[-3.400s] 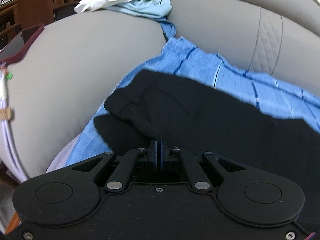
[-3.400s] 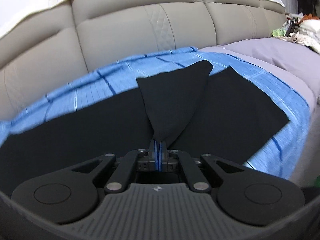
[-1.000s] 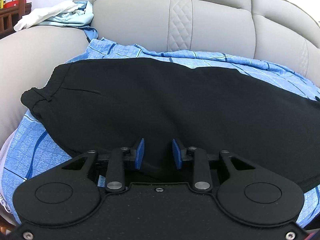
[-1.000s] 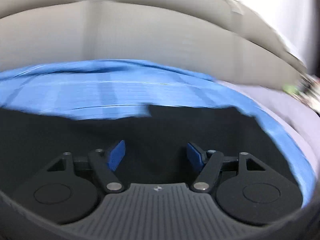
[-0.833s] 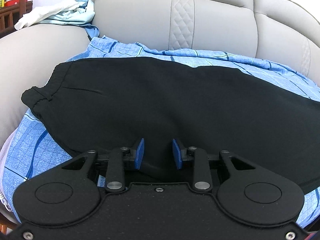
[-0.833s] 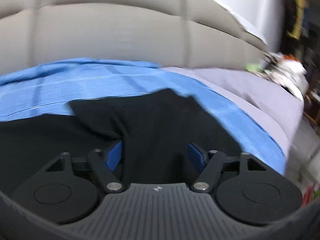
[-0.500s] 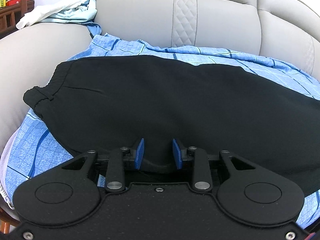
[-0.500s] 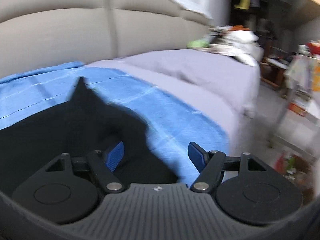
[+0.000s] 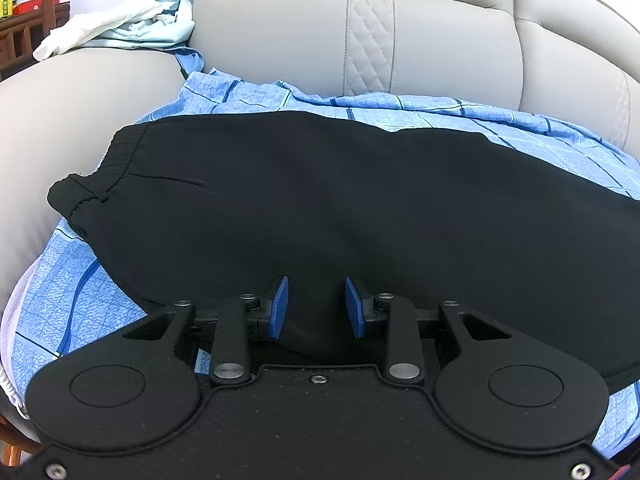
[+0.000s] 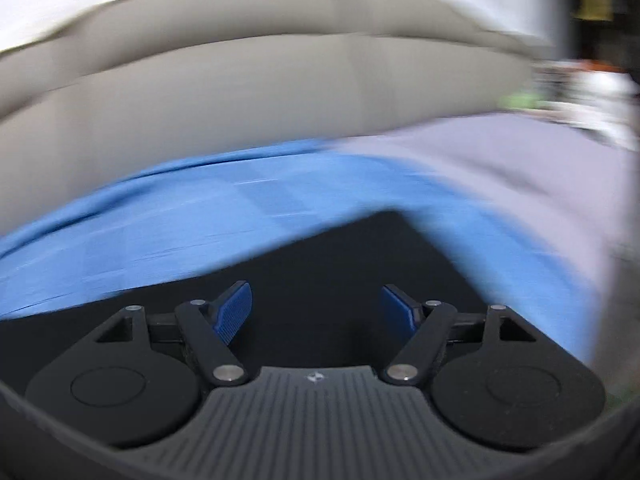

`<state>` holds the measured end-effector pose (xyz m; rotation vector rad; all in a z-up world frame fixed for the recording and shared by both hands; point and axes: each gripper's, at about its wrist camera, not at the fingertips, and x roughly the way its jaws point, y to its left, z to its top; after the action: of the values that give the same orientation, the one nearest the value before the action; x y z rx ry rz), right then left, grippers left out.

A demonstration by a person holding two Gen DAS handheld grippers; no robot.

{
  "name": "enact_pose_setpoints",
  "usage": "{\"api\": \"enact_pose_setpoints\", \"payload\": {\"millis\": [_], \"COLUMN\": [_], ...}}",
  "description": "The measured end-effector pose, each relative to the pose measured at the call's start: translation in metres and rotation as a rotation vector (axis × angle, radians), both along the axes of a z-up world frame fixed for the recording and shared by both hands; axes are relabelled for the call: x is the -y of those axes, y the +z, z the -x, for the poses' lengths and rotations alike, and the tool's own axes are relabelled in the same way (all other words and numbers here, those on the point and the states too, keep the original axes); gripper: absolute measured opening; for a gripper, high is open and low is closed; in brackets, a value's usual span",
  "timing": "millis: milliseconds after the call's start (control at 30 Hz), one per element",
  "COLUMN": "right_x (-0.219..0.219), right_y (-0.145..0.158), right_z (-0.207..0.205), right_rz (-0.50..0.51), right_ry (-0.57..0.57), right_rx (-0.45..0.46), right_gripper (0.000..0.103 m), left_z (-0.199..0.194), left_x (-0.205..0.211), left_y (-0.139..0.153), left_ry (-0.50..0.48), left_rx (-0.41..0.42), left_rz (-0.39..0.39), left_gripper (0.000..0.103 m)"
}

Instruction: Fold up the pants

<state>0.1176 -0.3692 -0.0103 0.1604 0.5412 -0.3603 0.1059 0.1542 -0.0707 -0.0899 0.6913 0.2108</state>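
Pants (image 9: 340,208): black, spread flat across a blue checked sheet (image 9: 80,292) that covers the seat of a grey sofa (image 9: 280,40).

Left wrist view. Elastic waistband lies at the left, bunched a little at its near corner, close to the sofa's rounded arm. The fabric runs off to the right edge of the picture. Left gripper (image 9: 315,306) sits low over the near edge of the pants, blue pads partly apart; a hump of black cloth rises into the gap between them. Cannot tell whether the pads press on it or only stand beside it. Behind, on the sofa arm by the backrest, a heap of white and pale blue clothes (image 9: 120,28). A quilted strip runs down the backrest. Dark wooden furniture at the far left edge.

Right wrist view. Heavily motion-blurred. Right gripper (image 10: 316,312) has its jaws spread wide and opening further; the pads touch nothing. Black cloth of the pants (image 10: 340,256) lies beneath and ahead of them, ending in a corner that points away from the camera. Blue sheet (image 10: 180,232) around it; a lilac-grey cover (image 10: 500,160) to the right; sofa backrest (image 10: 240,96) beyond. Blurred clutter at the far right, unreadable.
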Motion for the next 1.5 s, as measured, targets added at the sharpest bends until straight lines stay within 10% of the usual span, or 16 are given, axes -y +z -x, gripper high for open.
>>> {"api": "enact_pose_setpoints", "payload": {"millis": [300, 533, 867, 967, 1333, 1500], "right_x": [-0.212, -0.309, -0.332, -0.338, -0.328, -0.327], "right_y": [-0.006, -0.02, -0.039, -0.046, -0.038, -0.026], "right_z": [-0.114, -0.2, -0.226, -0.227, -0.214, -0.179], "right_rz": [-0.43, -0.608, -0.603, -0.585, -0.351, -0.312], "right_ry": [0.663, 0.735, 0.7, 0.677, 0.591, 0.702], "right_rx": [-0.102, -0.351, -0.581, -0.531, -0.16, -0.031], "right_gripper": [0.08, 0.043, 0.031, 0.008, 0.002, 0.016], "left_z": [0.011, 0.023, 0.031, 0.032, 0.035, 0.036], "left_x": [0.0, -0.003, -0.006, -0.007, -0.008, -0.006], "left_y": [-0.004, -0.008, -0.013, -0.013, -0.015, -0.015], "left_ry": [-0.032, -0.056, -0.081, -0.084, -0.099, -0.097], "left_rx": [0.03, 0.072, 0.112, 0.116, 0.126, 0.131], "left_rz": [-0.017, -0.008, -0.006, -0.002, -0.01, -0.018], "left_gripper": [0.031, 0.031, 0.031, 0.032, 0.033, 0.033]}}
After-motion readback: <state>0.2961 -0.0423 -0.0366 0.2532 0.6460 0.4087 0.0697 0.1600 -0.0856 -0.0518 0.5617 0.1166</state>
